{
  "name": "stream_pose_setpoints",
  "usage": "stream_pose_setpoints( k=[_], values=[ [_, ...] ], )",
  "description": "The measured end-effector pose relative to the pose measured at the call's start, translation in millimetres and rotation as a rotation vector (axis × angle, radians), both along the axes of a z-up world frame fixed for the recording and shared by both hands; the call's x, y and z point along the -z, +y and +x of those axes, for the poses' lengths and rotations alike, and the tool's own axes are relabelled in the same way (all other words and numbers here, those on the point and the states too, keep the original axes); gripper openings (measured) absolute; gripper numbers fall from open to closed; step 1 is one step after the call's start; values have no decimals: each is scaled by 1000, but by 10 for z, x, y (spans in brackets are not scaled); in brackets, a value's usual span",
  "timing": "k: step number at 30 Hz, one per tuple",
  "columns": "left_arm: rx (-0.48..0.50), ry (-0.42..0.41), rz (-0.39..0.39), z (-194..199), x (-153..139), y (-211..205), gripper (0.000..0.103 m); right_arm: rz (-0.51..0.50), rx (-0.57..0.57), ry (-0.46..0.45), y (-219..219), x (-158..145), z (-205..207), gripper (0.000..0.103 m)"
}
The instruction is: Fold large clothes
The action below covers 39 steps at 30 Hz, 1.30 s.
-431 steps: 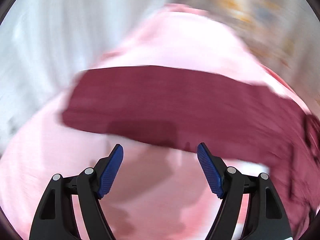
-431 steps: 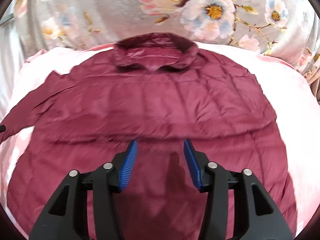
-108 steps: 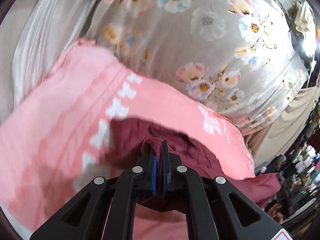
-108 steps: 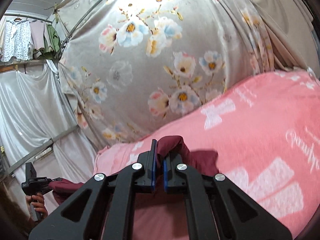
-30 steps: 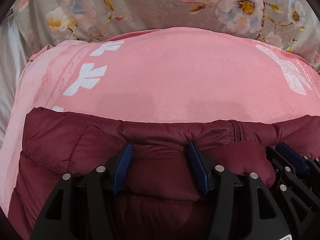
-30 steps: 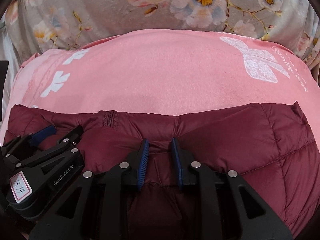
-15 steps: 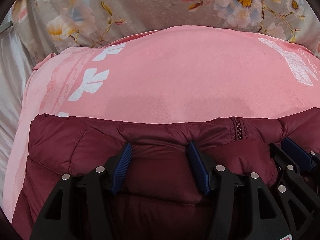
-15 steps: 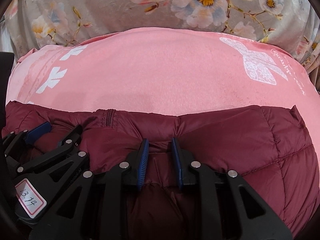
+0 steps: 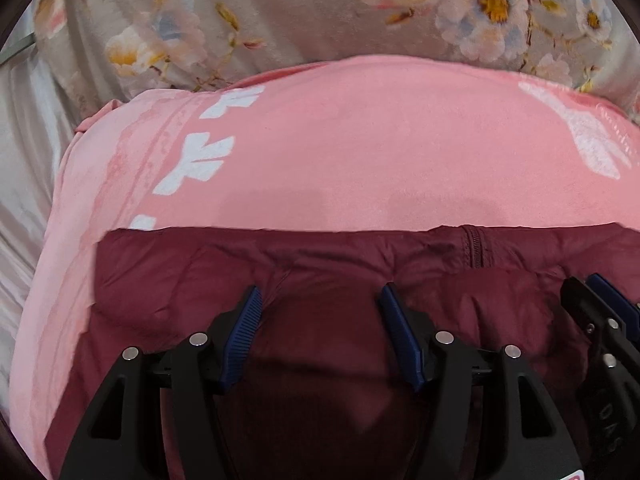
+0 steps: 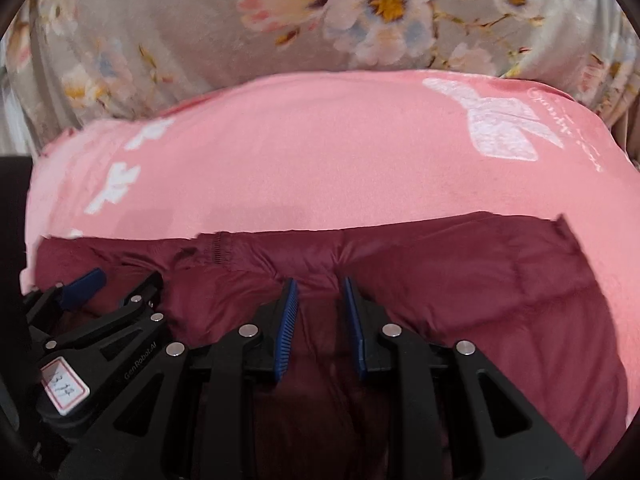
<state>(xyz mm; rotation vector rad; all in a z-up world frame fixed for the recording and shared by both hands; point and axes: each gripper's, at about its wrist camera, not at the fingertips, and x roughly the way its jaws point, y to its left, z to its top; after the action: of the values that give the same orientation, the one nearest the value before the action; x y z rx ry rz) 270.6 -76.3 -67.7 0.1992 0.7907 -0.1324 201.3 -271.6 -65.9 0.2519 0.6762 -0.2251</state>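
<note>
A pink plush blanket with white motifs (image 9: 360, 152) is spread under a folded maroon quilted jacket (image 9: 168, 280), which lies along its near edge. The left gripper (image 9: 320, 304) is seen opening wider than a second earlier, nothing pinched. The right gripper (image 10: 318, 292), narrowly parted, grips nothing.
</note>
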Motion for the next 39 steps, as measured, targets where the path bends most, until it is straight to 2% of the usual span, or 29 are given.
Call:
stream_pose_setpoints(
  k=[2,5,8,11,15,23,39],
  values=[
    [-1,-3,-37,-229,-111,168,66,-12,1,-17,45,-46,-204,24],
    [4,-19,-54,-532,-110,319,68,-10,-2,-27,101,-15,-446,24],
    [-14,-24,-29,-720,48,363,68,17,-8,-15,145,120,-555,24],
    [-25,-44,-10,-790,134,338,69,-15,-3,-14,220,206,-598,25],
    [-28,-70,27,-819,209,289,70,-52,5,1,282,228,-586,25],
    [-31,-65,69,-805,253,239,70,-121,15,63,362,277,-494,26],
    [-31,-67,78,-816,256,226,71,-115,18,63,350,273,-501,26]
  ],
)
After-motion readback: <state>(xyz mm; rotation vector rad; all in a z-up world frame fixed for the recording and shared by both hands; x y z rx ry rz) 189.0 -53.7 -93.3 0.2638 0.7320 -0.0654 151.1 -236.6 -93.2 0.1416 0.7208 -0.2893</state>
